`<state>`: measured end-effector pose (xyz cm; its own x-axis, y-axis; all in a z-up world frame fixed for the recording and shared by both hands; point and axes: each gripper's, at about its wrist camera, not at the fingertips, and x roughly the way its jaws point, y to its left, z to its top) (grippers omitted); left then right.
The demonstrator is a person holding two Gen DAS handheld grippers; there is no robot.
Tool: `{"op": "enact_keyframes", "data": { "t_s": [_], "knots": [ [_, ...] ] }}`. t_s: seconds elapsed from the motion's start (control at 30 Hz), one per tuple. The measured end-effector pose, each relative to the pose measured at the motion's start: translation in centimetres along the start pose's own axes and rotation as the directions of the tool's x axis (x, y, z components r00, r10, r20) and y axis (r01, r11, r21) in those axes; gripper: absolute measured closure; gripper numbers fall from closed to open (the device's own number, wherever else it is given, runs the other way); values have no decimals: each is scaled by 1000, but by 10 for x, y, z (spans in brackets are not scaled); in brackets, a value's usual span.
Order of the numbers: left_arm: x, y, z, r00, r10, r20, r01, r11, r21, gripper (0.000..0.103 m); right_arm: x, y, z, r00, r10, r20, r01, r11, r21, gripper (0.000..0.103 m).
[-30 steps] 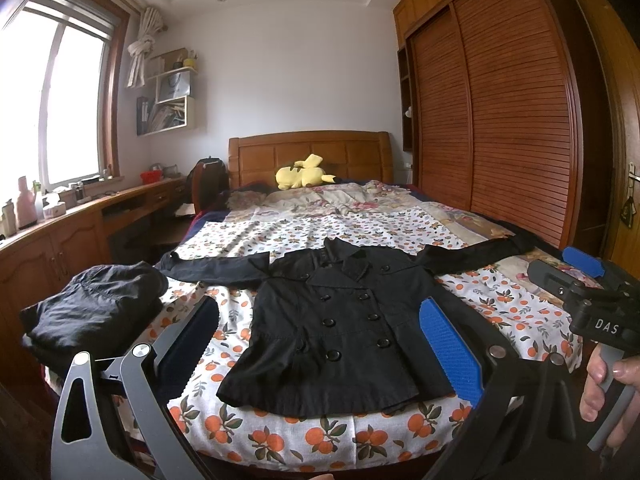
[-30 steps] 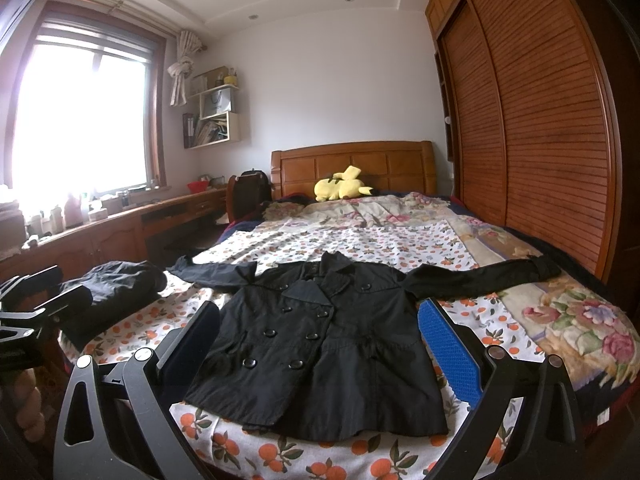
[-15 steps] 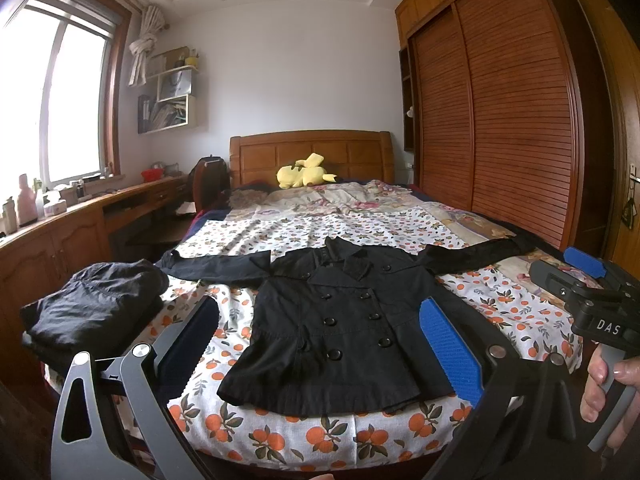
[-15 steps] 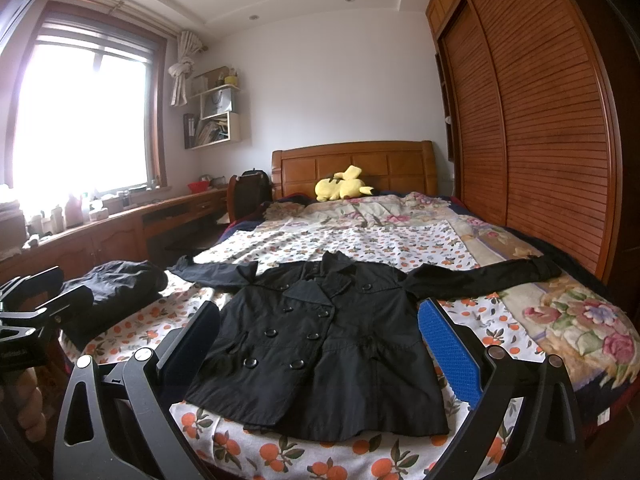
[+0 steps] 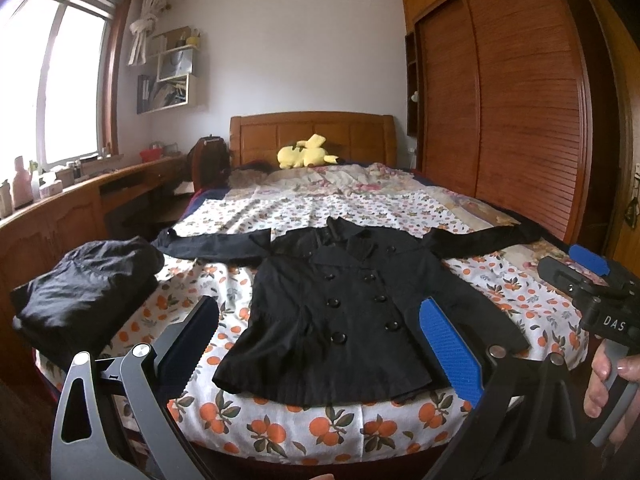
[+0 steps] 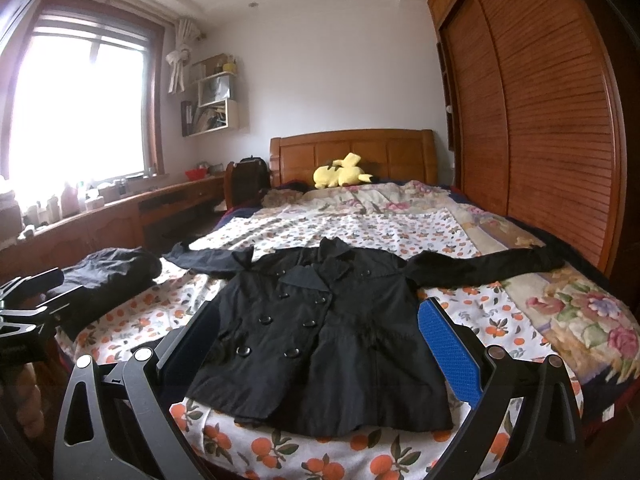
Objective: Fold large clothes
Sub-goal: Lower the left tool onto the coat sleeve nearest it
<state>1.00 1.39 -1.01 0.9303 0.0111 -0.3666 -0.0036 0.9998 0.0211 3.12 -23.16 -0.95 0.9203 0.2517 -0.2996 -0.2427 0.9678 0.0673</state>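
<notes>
Coat [image 5: 344, 308], black and double-breasted, lies flat at frame centre on the bed [image 5: 320, 432], sleeves spread. Likely soft, fairly heavy; grip at sleeve cuffs. Left tool [image 5: 320, 344] and right tool [image 6: 316, 344] both gape, empty.

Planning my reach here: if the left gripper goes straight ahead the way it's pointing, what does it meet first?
Probably the black coat, spread flat on the bed; the open left gripper frames its lower half. Depth is unclear.
</notes>
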Motion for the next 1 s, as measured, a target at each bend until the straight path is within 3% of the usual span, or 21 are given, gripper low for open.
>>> {"op": "enact_keyframes", "data": {
  "t_s": [0.6, 1.0],
  "knots": [
    [64, 39, -13, 995, 43, -94, -44, 999, -13, 1, 60, 13, 6, 1000, 6, -21, -8, 994, -109, 7],
    [103, 65, -14, 984, 135, -117, -137, 990, -9, 1, 134, 21, 25, 991, 131, -2, -131, 987, -90, 7]
  ]
}}
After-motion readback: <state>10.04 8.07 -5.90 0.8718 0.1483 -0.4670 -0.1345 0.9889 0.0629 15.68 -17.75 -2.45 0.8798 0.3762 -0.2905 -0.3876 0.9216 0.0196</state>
